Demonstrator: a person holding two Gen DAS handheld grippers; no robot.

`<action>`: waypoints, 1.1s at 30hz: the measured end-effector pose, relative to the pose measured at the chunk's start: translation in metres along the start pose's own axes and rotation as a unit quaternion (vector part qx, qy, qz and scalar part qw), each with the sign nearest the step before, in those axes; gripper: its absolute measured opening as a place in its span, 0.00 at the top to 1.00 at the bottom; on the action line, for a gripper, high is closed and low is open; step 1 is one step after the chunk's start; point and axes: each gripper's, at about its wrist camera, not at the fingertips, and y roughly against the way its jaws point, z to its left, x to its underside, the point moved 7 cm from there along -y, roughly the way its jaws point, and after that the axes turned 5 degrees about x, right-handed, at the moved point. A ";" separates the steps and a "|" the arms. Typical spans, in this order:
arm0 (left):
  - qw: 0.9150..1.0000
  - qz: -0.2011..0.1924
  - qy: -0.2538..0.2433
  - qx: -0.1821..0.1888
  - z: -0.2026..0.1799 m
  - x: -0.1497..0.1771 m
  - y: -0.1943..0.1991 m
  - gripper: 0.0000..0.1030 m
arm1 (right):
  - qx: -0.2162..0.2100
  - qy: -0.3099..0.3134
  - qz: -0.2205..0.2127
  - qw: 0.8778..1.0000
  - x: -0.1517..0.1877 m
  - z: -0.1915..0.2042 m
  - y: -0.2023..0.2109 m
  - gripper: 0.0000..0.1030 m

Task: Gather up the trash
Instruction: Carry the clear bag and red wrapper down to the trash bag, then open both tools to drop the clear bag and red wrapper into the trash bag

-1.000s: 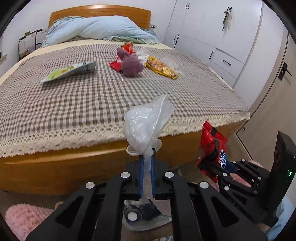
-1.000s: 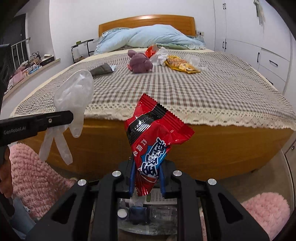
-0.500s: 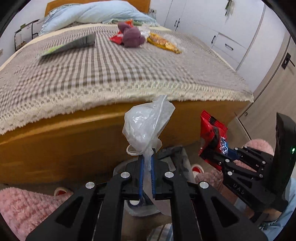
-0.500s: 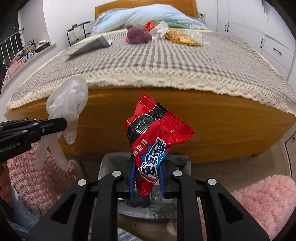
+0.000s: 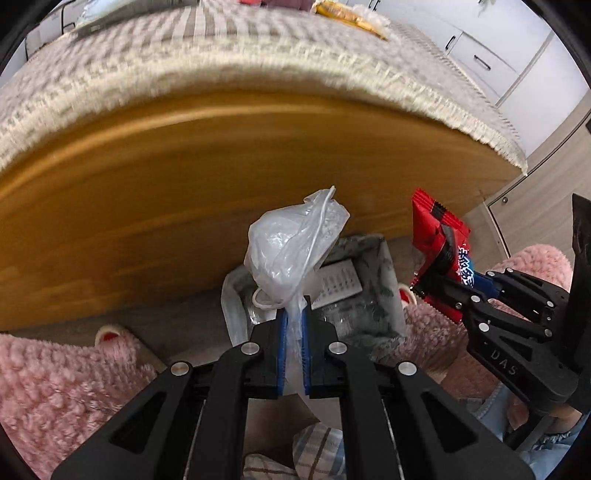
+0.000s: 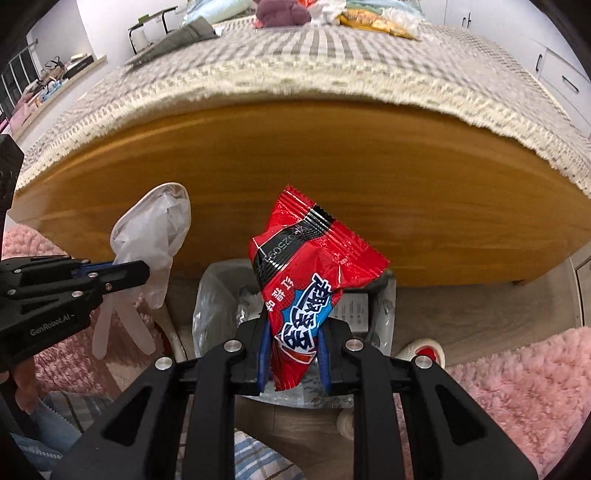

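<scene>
Both hands hold trash above a lined bin (image 6: pixel 214 295) on the floor at the foot of the bed (image 6: pixel 332 177). The left gripper (image 5: pixel 293 317) has its fingers pressed shut on a clear plastic glove (image 5: pixel 291 251); the right gripper (image 6: pixel 293 332) has its fingers closed narrowly on a red snack wrapper (image 6: pixel 314 273).

Risks: the glove is light and clingy, so it may stick to the blue pads on release, or drift past the bin's rim. The wrapper, released off centre, could catch the liner and slide to the floor. The two grippers sit near each other and could bump.

Unclear: the bin is largely hidden behind both grippers, so its fill level is uncertain. The bedspread is blurred; more trash (image 6: pixel 376 22) lies far back on the bed, cut off at the top edge.
</scene>
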 end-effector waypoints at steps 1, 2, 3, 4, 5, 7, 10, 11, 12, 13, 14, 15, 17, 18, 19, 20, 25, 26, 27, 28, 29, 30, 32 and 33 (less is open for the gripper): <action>1.000 0.006 0.002 -0.001 0.001 0.002 -0.004 0.96 | 0.000 -0.001 0.007 1.000 0.002 0.000 -0.003 0.80; 1.000 0.011 0.005 -0.001 0.002 0.003 -0.008 0.96 | -0.001 -0.001 0.012 1.000 0.004 -0.001 -0.006 0.80; 1.000 0.016 0.006 -0.001 0.002 0.005 -0.012 0.96 | -0.002 -0.002 0.018 1.000 0.006 -0.001 -0.009 0.80; 1.000 0.019 0.006 -0.003 0.002 0.006 -0.015 0.96 | -0.003 -0.004 0.025 1.000 0.008 -0.001 -0.012 0.80; 1.000 0.023 0.005 -0.005 0.002 0.008 -0.020 0.96 | -0.004 -0.005 0.031 0.999 0.010 -0.002 -0.015 0.80; 0.999 0.036 0.009 -0.001 0.003 0.011 -0.028 0.96 | -0.004 -0.008 0.045 0.999 0.015 -0.004 -0.022 0.80; 0.999 0.050 0.014 -0.001 0.008 0.015 -0.037 0.96 | -0.002 -0.006 0.065 0.998 0.019 -0.005 -0.033 0.80; 0.998 0.054 0.016 -0.001 0.009 0.016 -0.040 0.96 | -0.001 -0.006 0.071 0.997 0.021 -0.004 -0.036 0.80; 0.998 0.058 0.018 -0.001 0.010 0.017 -0.043 0.96 | 0.000 -0.006 0.077 0.997 0.023 -0.004 -0.039 0.80; 0.998 0.063 0.021 -0.001 0.010 0.017 -0.046 0.96 | 0.001 -0.005 0.083 0.997 0.024 -0.003 -0.043 0.80; 0.997 0.070 0.024 -0.001 0.011 0.018 -0.050 0.96 | 0.001 -0.005 0.089 0.996 0.026 -0.003 -0.045 0.80; 0.997 0.076 0.027 -0.002 0.013 0.019 -0.055 0.96 | 0.000 -0.005 0.095 0.995 0.027 -0.003 -0.049 0.80; 0.996 0.085 0.030 -0.006 0.014 0.020 -0.062 0.96 | 0.001 -0.006 0.110 0.994 0.026 -0.001 -0.057 0.80; 0.995 0.089 0.032 -0.008 0.014 0.020 -0.066 0.96 | 0.002 -0.008 0.116 0.993 0.026 0.001 -0.060 0.80; 0.995 0.092 0.032 -0.009 0.013 0.019 -0.069 0.96 | 0.002 -0.011 0.122 0.992 0.027 0.001 -0.063 0.80; 0.995 0.096 0.033 -0.010 0.014 0.020 -0.073 0.96 | 0.002 -0.014 0.128 0.992 0.027 0.001 -0.067 0.80; 0.993 0.109 0.036 -0.024 0.016 0.021 -0.089 0.96 | 0.007 -0.021 0.149 0.989 0.029 0.005 -0.082 0.80; 0.993 0.111 0.033 -0.031 0.017 0.020 -0.093 0.96 | 0.010 -0.020 0.152 0.988 0.029 0.006 -0.084 0.80; 0.992 0.113 0.033 -0.035 0.018 0.020 -0.097 0.96 | 0.012 -0.020 0.156 0.988 0.029 0.006 -0.087 0.80; 0.992 0.115 0.033 -0.037 0.018 0.021 -0.099 0.96 | 0.013 -0.021 0.159 0.987 0.028 0.005 -0.092 0.80; 0.991 0.119 0.032 -0.041 0.019 0.022 -0.103 0.96 | 0.014 -0.022 0.162 0.986 0.028 0.004 -0.094 0.80; 0.991 0.124 0.032 -0.044 0.019 0.022 -0.108 0.96 | 0.016 -0.024 0.166 0.986 0.028 0.004 -0.098 0.80; 0.990 0.131 0.033 -0.046 0.019 0.022 -0.116 0.96 | 0.020 -0.027 0.175 0.984 0.029 0.002 -0.104 0.80; 0.989 0.135 0.034 -0.047 0.020 0.023 -0.120 0.96 | 0.021 -0.030 0.178 0.983 0.029 0.002 -0.106 0.80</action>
